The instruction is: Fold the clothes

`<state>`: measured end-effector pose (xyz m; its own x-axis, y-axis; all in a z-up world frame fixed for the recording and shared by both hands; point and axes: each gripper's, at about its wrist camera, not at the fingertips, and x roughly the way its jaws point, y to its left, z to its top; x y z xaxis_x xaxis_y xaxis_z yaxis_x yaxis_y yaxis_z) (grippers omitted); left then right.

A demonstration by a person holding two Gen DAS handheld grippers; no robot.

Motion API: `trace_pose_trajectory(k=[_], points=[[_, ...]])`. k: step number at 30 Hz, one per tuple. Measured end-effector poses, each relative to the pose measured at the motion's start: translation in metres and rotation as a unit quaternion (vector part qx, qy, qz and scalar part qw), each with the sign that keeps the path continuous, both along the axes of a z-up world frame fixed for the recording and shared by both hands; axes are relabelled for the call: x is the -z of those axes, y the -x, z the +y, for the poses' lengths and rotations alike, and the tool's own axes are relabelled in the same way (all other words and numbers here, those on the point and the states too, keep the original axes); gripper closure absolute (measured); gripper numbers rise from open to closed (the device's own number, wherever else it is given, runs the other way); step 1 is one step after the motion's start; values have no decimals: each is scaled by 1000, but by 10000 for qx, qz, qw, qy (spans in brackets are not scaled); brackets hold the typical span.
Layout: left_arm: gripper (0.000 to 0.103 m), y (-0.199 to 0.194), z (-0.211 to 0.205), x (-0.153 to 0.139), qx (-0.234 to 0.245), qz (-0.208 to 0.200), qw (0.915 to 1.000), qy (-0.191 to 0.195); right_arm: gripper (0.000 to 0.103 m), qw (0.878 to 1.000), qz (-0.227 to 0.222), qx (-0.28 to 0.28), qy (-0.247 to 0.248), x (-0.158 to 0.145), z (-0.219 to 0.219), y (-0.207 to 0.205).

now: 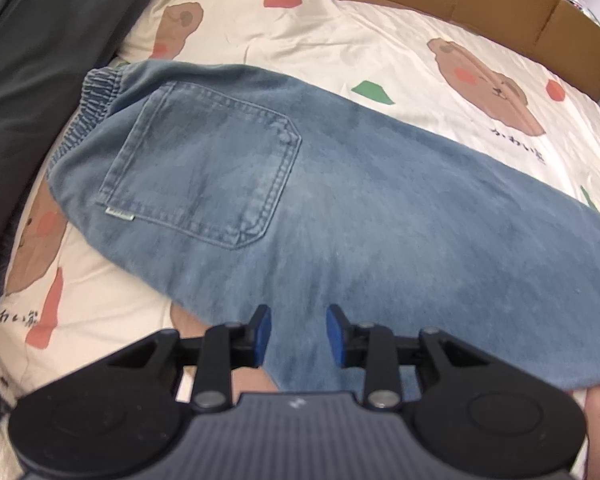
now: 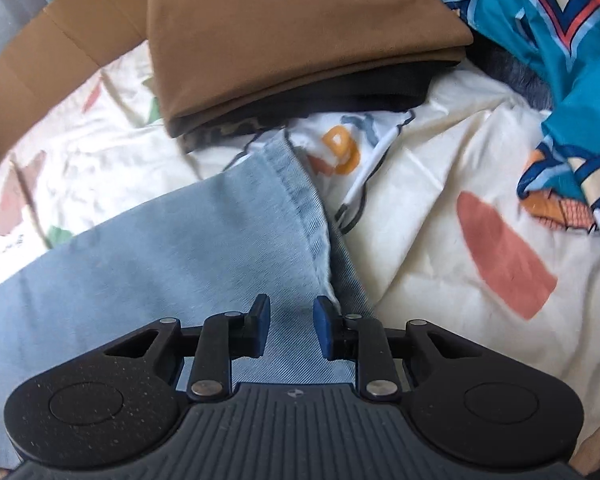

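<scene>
With the jeans (image 1: 340, 184) lying flat on the bear-print quilt (image 1: 380, 40), both the left gripper (image 1: 298, 334) and right gripper (image 2: 288, 330) hover part-open and empty, and each should pinch both denim layers squarely before folding.

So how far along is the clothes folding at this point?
Done: a folded brown garment sits stacked on dark ones. In hand: the jeans lie folded lengthwise, pocket up; the left gripper and right gripper hover open over the denim, gripping nothing. Left: folding the jeans shorter, plus the crumpled teal garment.
</scene>
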<state>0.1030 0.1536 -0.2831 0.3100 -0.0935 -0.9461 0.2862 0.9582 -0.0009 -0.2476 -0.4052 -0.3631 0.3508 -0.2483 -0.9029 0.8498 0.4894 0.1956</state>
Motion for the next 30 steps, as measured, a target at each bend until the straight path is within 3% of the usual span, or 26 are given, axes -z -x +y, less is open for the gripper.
trace_pose_trajectory(k=[11, 16, 25, 30], points=[[69, -44, 6, 24, -206, -219, 9995, 19, 85, 9984, 499, -39, 256, 7, -19, -12], [67, -71, 18, 23, -342, -634, 9974, -22, 83, 9987, 218, -122, 447, -14, -20, -24], [67, -128, 45, 13, -894, -1453, 9853, -90, 82, 9965, 315, -369, 677, -24, -31, -54], [67, -162, 65, 15, -1283, -1584, 9790, 102, 81, 9956, 436, -341, 755, -20, -36, -64]])
